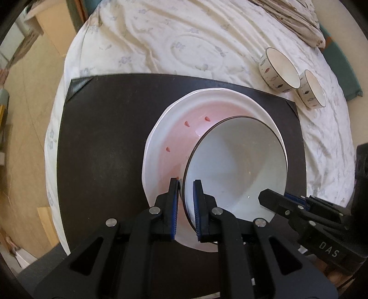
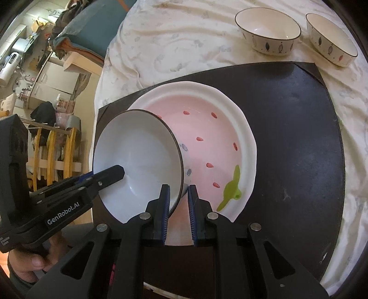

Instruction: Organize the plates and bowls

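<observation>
A white bowl point(image 1: 237, 165) point(image 2: 138, 156) with a dark rim hangs tilted over a pink strawberry-print plate point(image 1: 174, 138) point(image 2: 218, 138). The plate lies on a black mat point(image 1: 103, 138) point(image 2: 299, 138). My left gripper point(image 1: 185, 181) point(image 2: 119, 171) is shut on one side of the bowl's rim. On the opposite side, my right gripper point(image 2: 179, 187) point(image 1: 264, 196) is shut on the rim. I cannot tell whether the bowl's base touches the plate. Two more fish-print bowls point(image 1: 279, 69) point(image 1: 312, 92) point(image 2: 268, 30) point(image 2: 331, 39) stand side by side on the sheet beyond the mat.
The mat rests on a bed with a rumpled white floral sheet point(image 1: 161, 41) point(image 2: 172, 46). A patterned pillow point(image 1: 294, 18) and a teal cushion point(image 1: 340, 69) lie at the far edge. A person's hand point(image 2: 27, 264) holds the left gripper. Yellow wooden racks point(image 2: 53, 156) and clutter stand on the floor.
</observation>
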Tool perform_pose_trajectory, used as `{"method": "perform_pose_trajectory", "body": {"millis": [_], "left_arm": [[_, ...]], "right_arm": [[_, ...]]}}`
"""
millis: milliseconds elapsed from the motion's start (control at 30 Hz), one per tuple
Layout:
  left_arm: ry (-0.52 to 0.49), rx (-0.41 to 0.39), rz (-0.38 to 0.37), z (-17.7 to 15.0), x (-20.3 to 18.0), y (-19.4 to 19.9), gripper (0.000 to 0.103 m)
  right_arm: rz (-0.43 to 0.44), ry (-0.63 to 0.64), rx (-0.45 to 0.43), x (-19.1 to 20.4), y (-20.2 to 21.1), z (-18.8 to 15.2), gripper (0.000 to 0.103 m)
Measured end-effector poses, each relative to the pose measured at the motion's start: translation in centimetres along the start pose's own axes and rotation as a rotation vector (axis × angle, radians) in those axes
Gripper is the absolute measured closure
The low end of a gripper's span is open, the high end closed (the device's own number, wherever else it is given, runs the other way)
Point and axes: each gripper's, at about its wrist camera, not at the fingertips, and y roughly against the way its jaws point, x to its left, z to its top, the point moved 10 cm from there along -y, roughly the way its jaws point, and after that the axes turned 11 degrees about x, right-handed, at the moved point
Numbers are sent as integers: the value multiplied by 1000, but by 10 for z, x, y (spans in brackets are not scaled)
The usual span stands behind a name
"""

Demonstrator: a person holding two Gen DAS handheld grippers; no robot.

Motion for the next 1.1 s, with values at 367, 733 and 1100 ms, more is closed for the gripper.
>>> {"method": "perform_pose_trajectory", "body": {"millis": [367, 733, 1100], "left_arm": [[-12, 17, 1, 2, -4, -6, 93], [-24, 16, -29, 11, -15, -9, 93], [-13, -36, -28, 16, -11, -1, 93]], "right_arm": [[13, -7, 10, -2, 1, -1, 85], [14, -58, -12, -14, 9, 3, 85], [17, -70, -21, -15, 9, 4, 84]]}}
